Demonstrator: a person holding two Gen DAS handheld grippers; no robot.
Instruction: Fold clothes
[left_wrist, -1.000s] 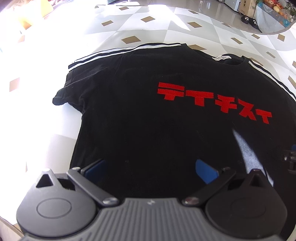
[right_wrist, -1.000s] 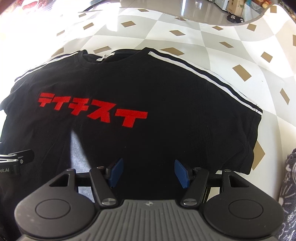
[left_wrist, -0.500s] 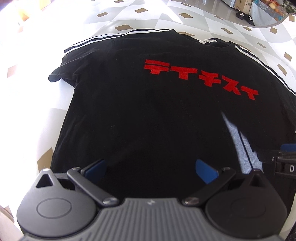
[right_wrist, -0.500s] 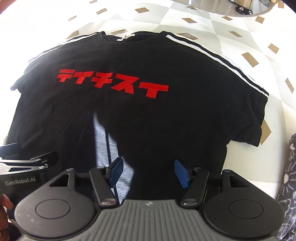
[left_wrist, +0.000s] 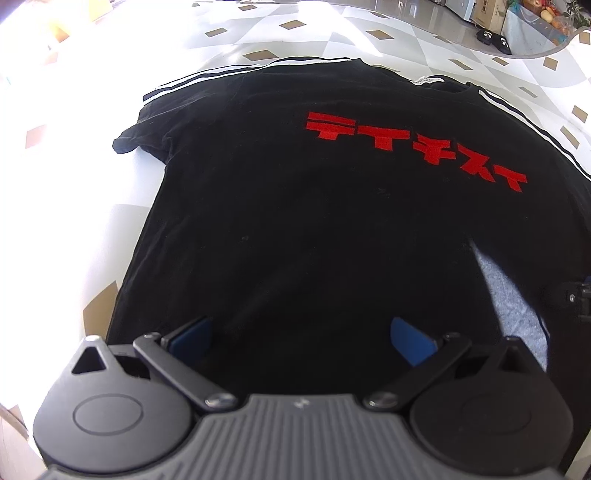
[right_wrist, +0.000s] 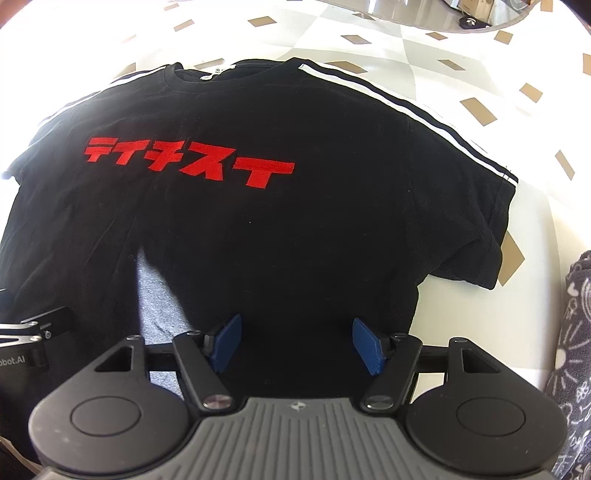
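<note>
Both grippers have slid back toward the bottom edge of the shirt since a second ago, so more of the shirt shows now, right out to its sleeves; the left gripper hangs over the bottom left part of the shirt with its blue fingers spread wide and nothing between them; the right gripper hangs over the bottom right part, its jaws are opening, and it has hold of nothing, with only flat cloth showing under the gap; the black T-shirt lies flat and face up on the table, which is white with little brown diamonds; the shirt's long way runs from the bottom hem, close to the grippers, up to the neck, which points away to the far side; a bright patch of light falls on the cloth between the two grippers; red letters run across the chest; white stripes run along the shoulders and sleeves; past the far table edge some dark shoes sit on the floor.
</note>
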